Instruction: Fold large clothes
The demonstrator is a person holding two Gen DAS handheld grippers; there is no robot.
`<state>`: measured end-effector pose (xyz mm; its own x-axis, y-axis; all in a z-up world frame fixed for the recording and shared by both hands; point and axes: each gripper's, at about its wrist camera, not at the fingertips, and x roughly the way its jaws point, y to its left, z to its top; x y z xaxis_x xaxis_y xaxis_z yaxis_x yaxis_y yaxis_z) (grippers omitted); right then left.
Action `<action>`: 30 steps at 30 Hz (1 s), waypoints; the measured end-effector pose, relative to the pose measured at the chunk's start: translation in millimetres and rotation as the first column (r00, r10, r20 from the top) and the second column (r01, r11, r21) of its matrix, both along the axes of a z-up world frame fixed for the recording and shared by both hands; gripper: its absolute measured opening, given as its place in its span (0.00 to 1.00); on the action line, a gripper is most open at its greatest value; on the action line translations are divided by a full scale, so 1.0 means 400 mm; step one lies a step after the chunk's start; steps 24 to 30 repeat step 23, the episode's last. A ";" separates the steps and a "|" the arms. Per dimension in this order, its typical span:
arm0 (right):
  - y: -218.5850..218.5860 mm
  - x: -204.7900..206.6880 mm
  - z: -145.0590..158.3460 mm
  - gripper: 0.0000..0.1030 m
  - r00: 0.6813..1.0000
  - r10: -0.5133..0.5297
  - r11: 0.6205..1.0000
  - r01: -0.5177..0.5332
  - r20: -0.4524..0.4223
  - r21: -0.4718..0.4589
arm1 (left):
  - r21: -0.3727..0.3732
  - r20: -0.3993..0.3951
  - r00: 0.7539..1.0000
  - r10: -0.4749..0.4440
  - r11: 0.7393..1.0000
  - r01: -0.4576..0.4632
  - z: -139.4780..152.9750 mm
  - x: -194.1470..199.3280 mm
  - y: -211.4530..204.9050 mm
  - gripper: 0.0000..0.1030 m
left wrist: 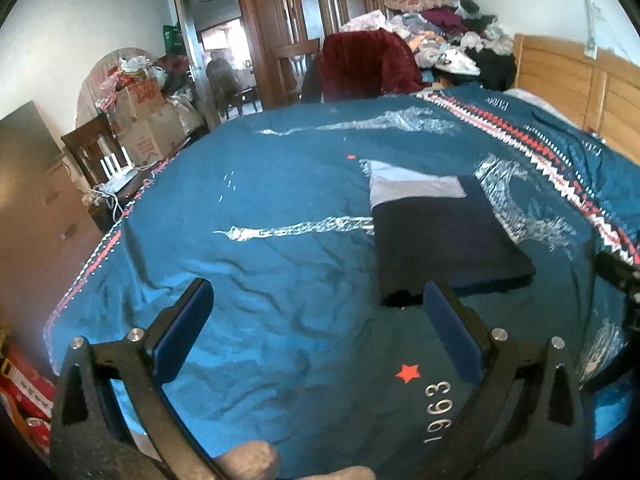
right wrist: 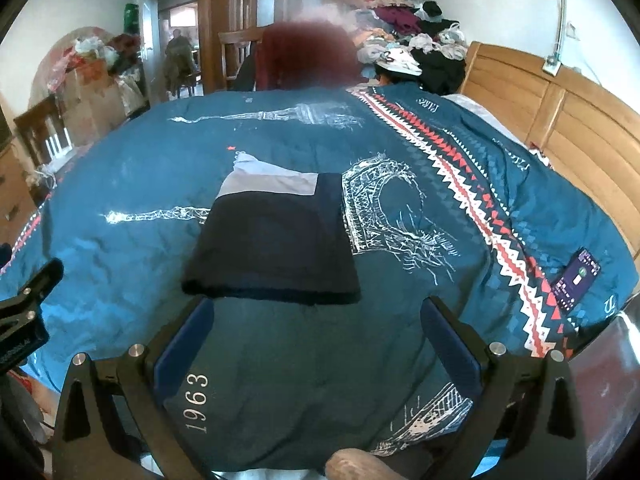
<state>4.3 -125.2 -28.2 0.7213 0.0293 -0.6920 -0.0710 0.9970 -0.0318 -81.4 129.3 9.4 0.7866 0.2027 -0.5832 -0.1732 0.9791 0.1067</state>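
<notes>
Right wrist view: navy garment (right wrist: 276,248), folded to a flat rectangle with a pale blue panel at its far end, lies on the teal quilt (right wrist: 160,176); right gripper (right wrist: 316,336) hangs just short of the garment's near hem, jaws spread, holding nothing. Left wrist view: left gripper (left wrist: 316,320), likewise spread and empty, sits left of the garment's near corner. Judgement: fold looks nearly done; any last fold wants both claws pinching the near corners together, lifting evenly so the layers stay square.

Folded navy garment (right wrist: 276,248) on teal quilt (right wrist: 400,288), just beyond right gripper (right wrist: 316,336), jaws wide apart.
</notes>
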 end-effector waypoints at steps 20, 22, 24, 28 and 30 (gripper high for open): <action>-0.011 0.050 0.015 1.00 0.999 0.024 0.996 -0.022 -0.024 0.083 | -0.030 0.038 0.998 -0.042 0.999 0.043 0.041 0.010 -0.026 1.00; -0.010 0.051 0.019 1.00 1.000 0.015 0.997 -0.014 -0.016 0.076 | -0.027 0.036 0.998 -0.045 0.999 0.046 0.041 0.010 -0.030 1.00; -0.008 0.052 0.021 1.00 1.000 0.022 0.997 -0.021 -0.013 0.078 | -0.028 0.035 0.998 -0.046 0.999 0.047 0.041 0.011 -0.029 1.00; -0.008 0.052 0.021 1.00 1.000 0.022 0.997 -0.021 -0.013 0.078 | -0.028 0.035 0.998 -0.046 0.999 0.047 0.041 0.011 -0.029 1.00; -0.008 0.052 0.021 1.00 1.000 0.022 0.997 -0.021 -0.013 0.078 | -0.028 0.035 0.998 -0.046 0.999 0.047 0.041 0.011 -0.029 1.00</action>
